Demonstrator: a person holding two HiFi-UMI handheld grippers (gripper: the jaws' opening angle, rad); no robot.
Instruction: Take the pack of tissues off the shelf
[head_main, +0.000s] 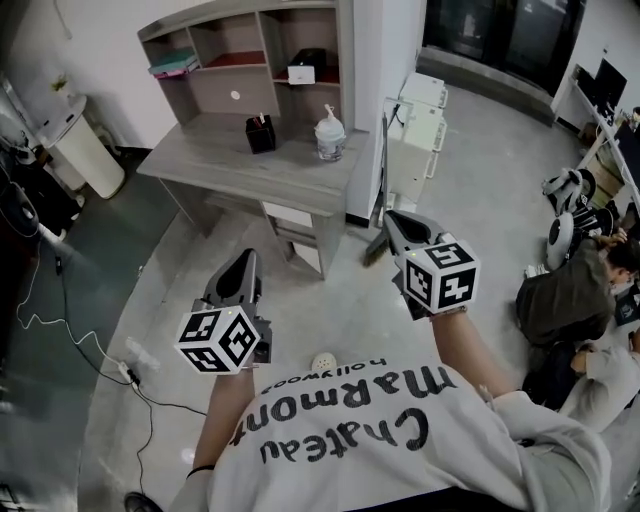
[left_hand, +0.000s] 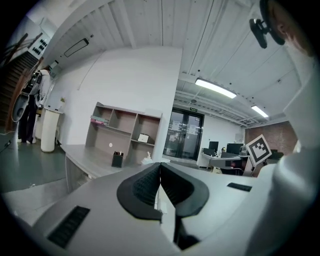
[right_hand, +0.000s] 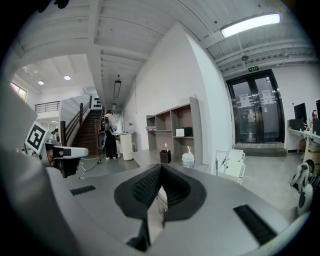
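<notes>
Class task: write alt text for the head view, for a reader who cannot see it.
A person holds the left gripper and right gripper, both shut and empty, facing a grey desk some way off. A white pack sits in its shelf unit.

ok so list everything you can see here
desk with shelf unit: one, grey, against the white wall
pack of tissues: one, white, right shelf compartment
flat stack: one, pink and teal, left shelf compartment
pen holder: one, black, on the desktop
tub: one, white, desktop, right of the pen holder
bin: one, white, floor left of the desk
white units: two, right of the desk
power strip: one, white, floor at left
seated person: at least one, dark top, far right
left gripper: grey, black pads, shut, empty
right gripper: same, shut, empty
</notes>
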